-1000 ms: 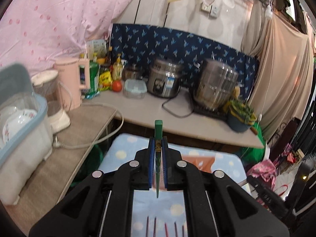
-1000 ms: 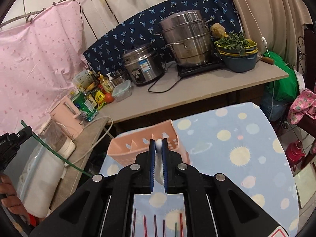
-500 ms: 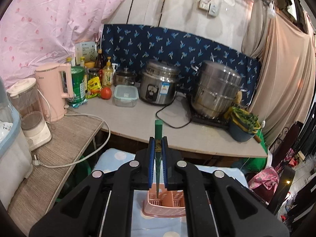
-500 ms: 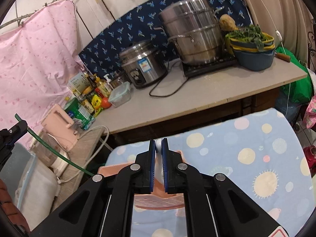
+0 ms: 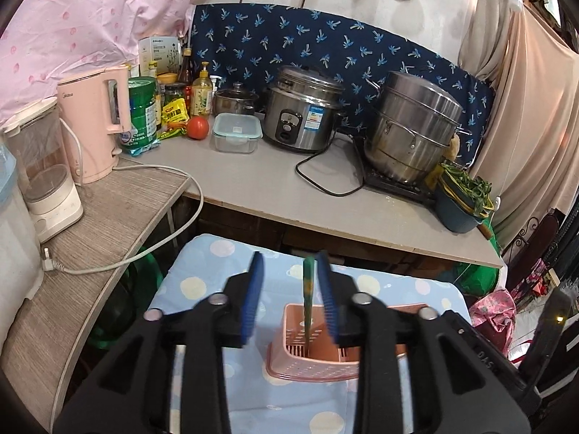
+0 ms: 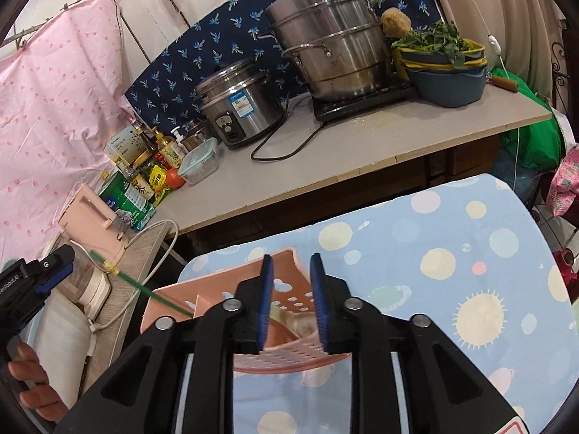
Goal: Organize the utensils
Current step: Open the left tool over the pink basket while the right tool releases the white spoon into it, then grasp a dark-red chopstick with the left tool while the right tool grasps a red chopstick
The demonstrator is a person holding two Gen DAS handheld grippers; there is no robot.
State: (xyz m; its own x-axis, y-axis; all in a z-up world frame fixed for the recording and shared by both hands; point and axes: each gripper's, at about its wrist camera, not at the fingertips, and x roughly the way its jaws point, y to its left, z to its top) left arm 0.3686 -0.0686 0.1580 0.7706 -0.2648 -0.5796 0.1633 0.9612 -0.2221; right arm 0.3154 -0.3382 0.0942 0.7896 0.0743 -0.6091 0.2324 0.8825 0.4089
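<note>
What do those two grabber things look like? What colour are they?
Both the left gripper and the right gripper are black plastic with silver round bolts. Each finger carries a flat, ridged blue pad. White lettering marks the left one's body.

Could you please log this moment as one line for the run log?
left hand-held gripper: open | green chopstick: tip in pink basket | right hand-held gripper: open above basket

chopstick (image 5: 308, 300) in basket (image 5: 311, 365), basket on table (image 5: 202, 285)
</note>
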